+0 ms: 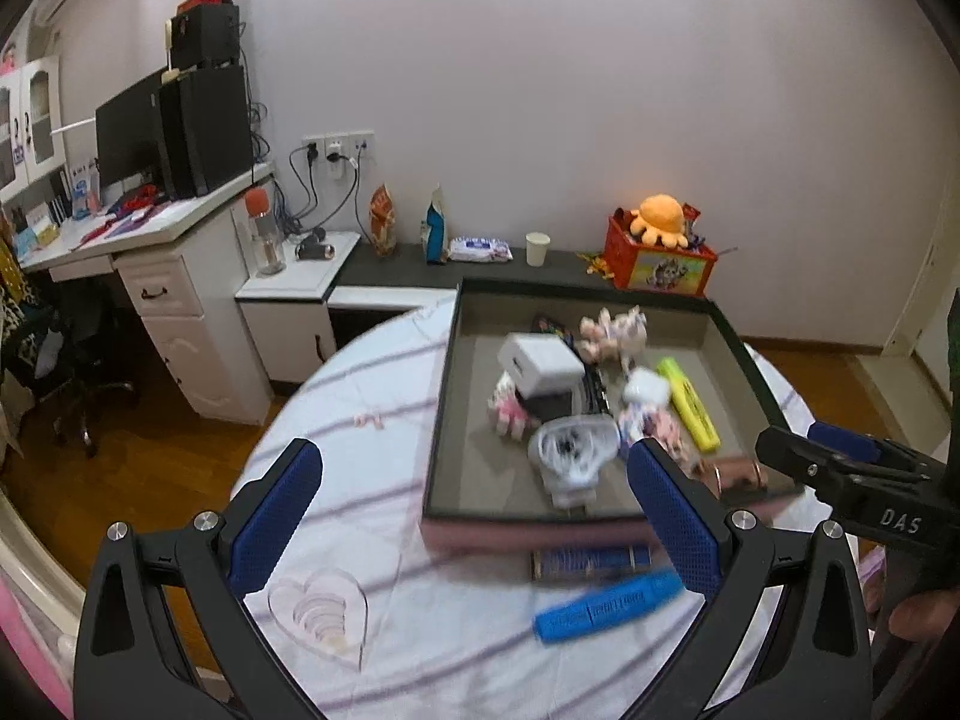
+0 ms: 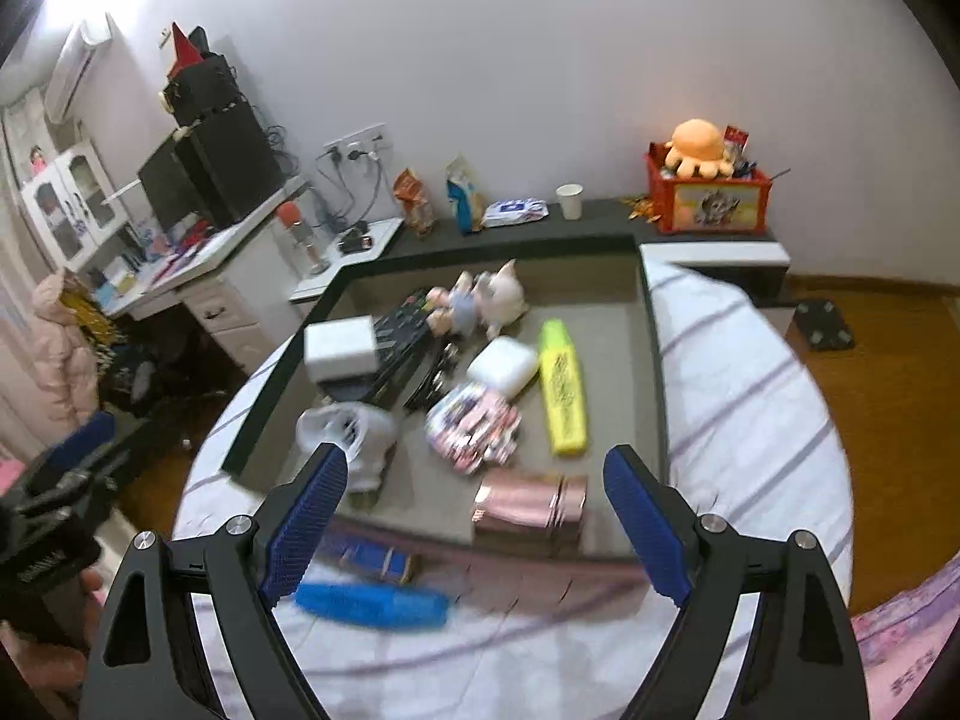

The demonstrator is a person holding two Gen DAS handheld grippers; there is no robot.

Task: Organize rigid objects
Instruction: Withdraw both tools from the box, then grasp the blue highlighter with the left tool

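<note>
Left wrist view: tray (image 1: 753,354) mostly filled; blue marker (image 1: 606,606) and dark blue tube (image 1: 591,561) remain on bench (image 1: 384,516); both grippers' fingers released, empty.

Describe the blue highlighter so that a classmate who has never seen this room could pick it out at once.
Find the round table with the striped white cloth and the dark shallow tray on it. On the cloth just outside the tray's near edge lies the blue highlighter. It is plain bright blue, unlike the yellow highlighter inside the tray and the darker patterned blue tube beside it.
</note>
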